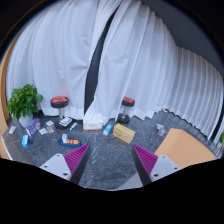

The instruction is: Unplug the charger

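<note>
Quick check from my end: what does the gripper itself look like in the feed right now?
Two pale grey fingers show, each with a magenta wedge-shaped pad on its inner face. The gripper has no visible cables, markings or sleeve.

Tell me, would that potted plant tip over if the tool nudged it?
Probably it could. The potted plant spreads leafy growth wide above a smaller base on the table, so it looks top-heavy. Its leaves would likely bend rather than resist. The tool stands open, well short of it.
</note>
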The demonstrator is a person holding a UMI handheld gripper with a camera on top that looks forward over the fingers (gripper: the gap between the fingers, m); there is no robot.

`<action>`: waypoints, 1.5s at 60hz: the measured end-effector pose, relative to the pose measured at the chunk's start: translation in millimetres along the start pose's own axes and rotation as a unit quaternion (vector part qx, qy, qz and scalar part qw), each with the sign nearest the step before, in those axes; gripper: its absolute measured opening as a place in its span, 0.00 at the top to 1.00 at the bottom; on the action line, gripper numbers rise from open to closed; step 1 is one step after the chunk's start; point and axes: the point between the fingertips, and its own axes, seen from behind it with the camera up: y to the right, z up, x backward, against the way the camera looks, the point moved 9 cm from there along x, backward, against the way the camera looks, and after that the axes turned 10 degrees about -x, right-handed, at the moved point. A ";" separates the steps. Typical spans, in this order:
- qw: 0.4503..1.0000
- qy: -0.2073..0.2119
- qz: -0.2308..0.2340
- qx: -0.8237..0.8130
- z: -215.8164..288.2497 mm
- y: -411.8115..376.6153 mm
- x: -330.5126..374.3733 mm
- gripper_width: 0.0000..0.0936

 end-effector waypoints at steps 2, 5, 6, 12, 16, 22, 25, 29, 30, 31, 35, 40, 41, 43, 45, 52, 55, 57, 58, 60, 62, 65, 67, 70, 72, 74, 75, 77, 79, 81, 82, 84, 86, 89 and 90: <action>1.000 -0.004 -0.003 -0.002 -2.8 0.6 -1.7 0.09; 1.000 -0.010 -0.008 -0.003 -10.6 1.8 -10.7 0.09; 1.000 -0.013 -0.011 -0.002 -12.5 3.3 -11.5 0.09; 0.999 -0.036 -0.028 0.004 -42.0 6.4 -37.5 0.09; 0.998 -0.056 -0.038 0.004 -70.0 4.4 -51.8 0.09; 0.997 -0.071 -0.033 0.001 -114.8 -16.3 -73.8 0.09; 0.997 -0.072 -0.019 -0.003 -138.9 -36.7 -85.3 0.09; 0.996 -0.086 0.005 -0.017 -170.5 -73.0 -102.6 0.09; 0.996 -0.089 0.013 -0.022 -177.1 -83.4 -107.7 0.09; 0.995 -0.091 0.020 -0.028 -182.6 -93.7 -113.0 0.09; 0.993 -0.094 0.047 -0.049 -197.8 -137.0 -136.4 0.08; 0.993 -0.073 0.068 -0.060 -198.6 -184.0 -171.0 0.09; 0.993 -0.070 0.071 -0.059 -197.5 -192.2 -178.2 0.10; 0.994 -0.061 0.078 -0.057 -192.4 -208.1 -193.1 0.09; 0.994 -0.051 0.084 -0.055 -186.3 -222.9 -208.5 0.09; 0.992 -0.031 0.106 -0.056 -164.1 -266.8 -265.0 0.10; 0.992 -0.023 0.110 -0.053 -155.6 -280.4 -288.6 0.11; 0.993 -0.016 0.108 -0.049 -151.3 -286.9 -304.1 0.13; 0.993 -0.014 0.107 -0.046 -149.3 -291.3 -311.5 0.14; 0.993 -0.010 0.107 -0.040 -147.1 -297.9 -325.9 0.16; 0.994 -0.009 0.107 -0.034 -146.2 -303.2 -339.1 0.20; 0.994 -0.008 0.102 -0.030 -146.1 -308.2 -355.8 0.29; 0.995 -0.007 0.099 -0.028 -147.5 -307.4 -366.6 0.37; 0.996 -0.011 0.088 -0.024 -152.1 -309.8 -374.3 0.53; 0.996 -0.010 0.080 -0.024 -154.2 -308.6 -378.7 0.65; 0.997 -0.009 0.078 -0.023 -156.7 -308.8 -380.9 0.74; 0.996 -0.007 0.080 -0.027 -157.2 -309.6 -381.0 0.76; 0.996 -0.004 0.083 -0.030 -157.6 -309.1 -380.7 0.78; 0.996 -0.005 0.088 -0.027 -157.1 -308.7 -381.2 0.81; 0.995 -0.008 0.092 -0.028 -157.2 -309.3 -381.4 0.84; 0.995 -0.011 0.094 -0.031 -157.5 -309.2 -381.3 0.85; 0.995 -0.015 0.095 -0.034 -157.5 -308.6 -381.3 0.89; 0.995 -0.019 0.096 -0.033 -157.7 -308.3 -381.1 0.90; 0.994 -0.025 0.098 -0.034 -155.7 -308.1 -381.6 0.92; 0.994 -0.027 0.098 -0.037 -154.3 -307.9 -381.8 0.93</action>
